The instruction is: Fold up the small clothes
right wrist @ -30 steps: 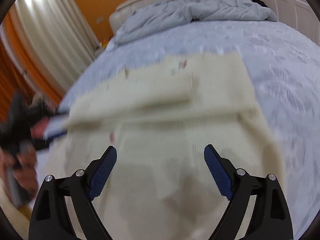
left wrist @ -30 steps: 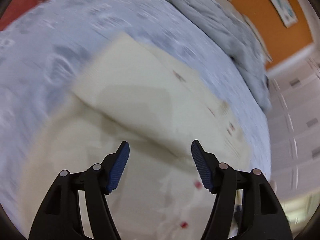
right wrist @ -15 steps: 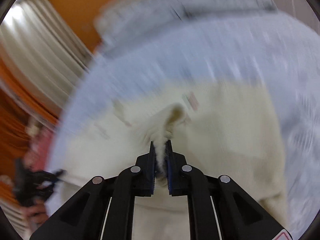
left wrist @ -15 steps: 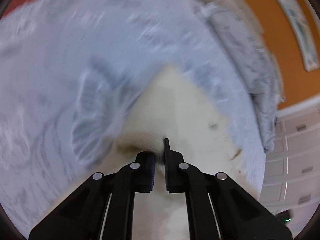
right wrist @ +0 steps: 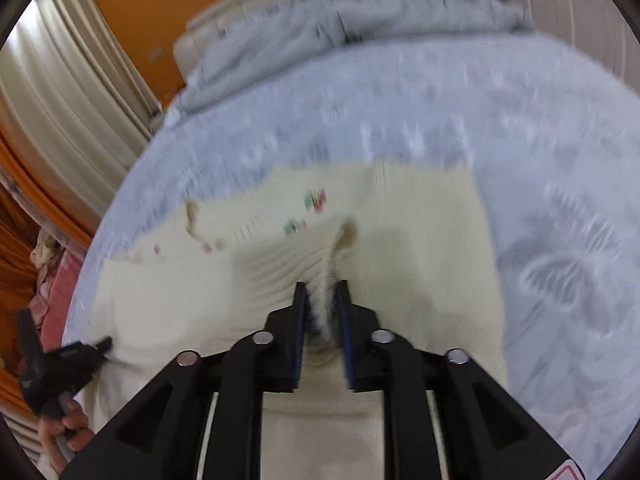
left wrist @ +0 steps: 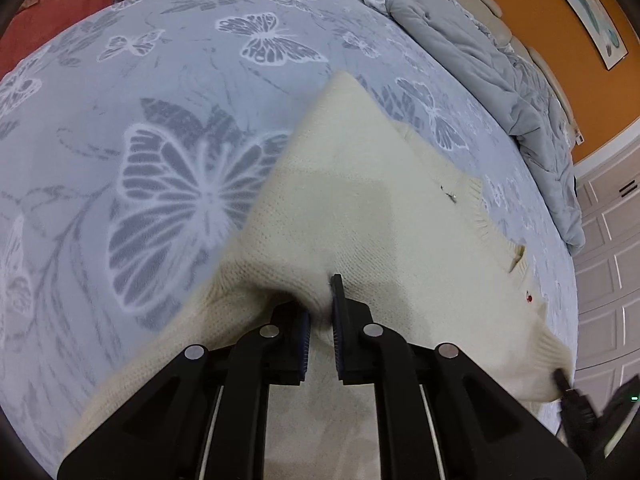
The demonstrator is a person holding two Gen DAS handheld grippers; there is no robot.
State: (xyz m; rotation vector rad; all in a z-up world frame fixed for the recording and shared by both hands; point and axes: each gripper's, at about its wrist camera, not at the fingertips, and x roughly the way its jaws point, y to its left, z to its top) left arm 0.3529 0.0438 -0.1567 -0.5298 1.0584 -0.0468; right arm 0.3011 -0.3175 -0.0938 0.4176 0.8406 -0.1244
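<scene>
A cream knit sweater with small red and green motifs lies on the blue butterfly-print bedspread. My left gripper is shut on a pinched fold at the sweater's near edge. In the right wrist view the same sweater spreads ahead, and my right gripper is shut on a bunched ridge of its knit. The other gripper, held in a hand, shows at the left edge of that view, gripping the sweater's side. The right gripper shows at the lower right of the left wrist view.
A rumpled grey duvet lies along the head of the bed by the orange wall. White panelled doors stand at right. Curtains hang at left in the right wrist view.
Both grippers were open over the sweater a second ago. They closed on its fabric half a second ago and now lift pinched folds; the sweater has shifted and bunched.
</scene>
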